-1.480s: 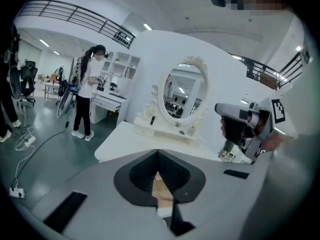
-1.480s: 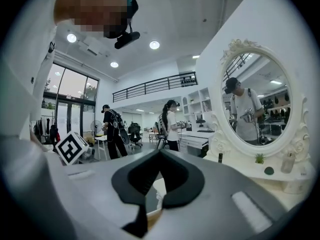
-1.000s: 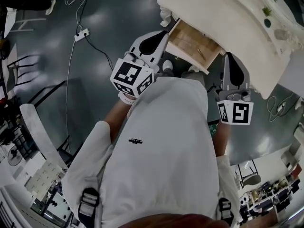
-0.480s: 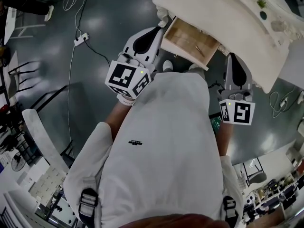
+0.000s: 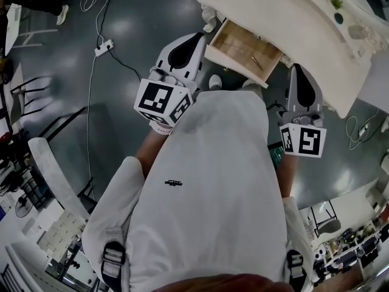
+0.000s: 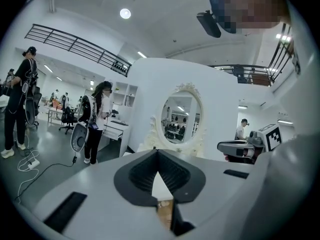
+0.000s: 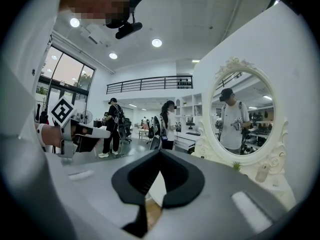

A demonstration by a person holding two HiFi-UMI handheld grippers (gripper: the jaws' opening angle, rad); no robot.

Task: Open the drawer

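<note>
Found the drawer (image 5: 246, 50) already drawn well out of the white dressing table (image 5: 304, 17), its bare wooden floor open to the head view, with one thin small thing (image 5: 256, 61) lying near its right end; judged the task largely done, with at most a little travel left.

Placed the left gripper (image 5: 200, 38) just beside the drawer's left front corner, pointing along that side toward the table; could not tell whether touching or only close. Placed the right gripper (image 5: 298, 70) just past the drawer's right front corner, a shade further off; reckoned the left the nearer of the two.

Read the drawer's long axis as running from one gripper across to the other, with its slide line square to that, out toward the person; judged that any further pull would have to come straight back along the slide line, evenly at both ends, or risk the drawer skewing.

Saw the left gripper (image 6: 157, 154) with jaws brought together at the tips and nothing between them; saw the right gripper (image 7: 160, 154) likewise closed and empty. Noted the oval mirror (image 7: 245, 119) standing above the drawer.

Found no readable writing; only square black-and-white markers on the grippers, and a small dark mark on the white shirt (image 5: 206, 181), too small to read.
</note>
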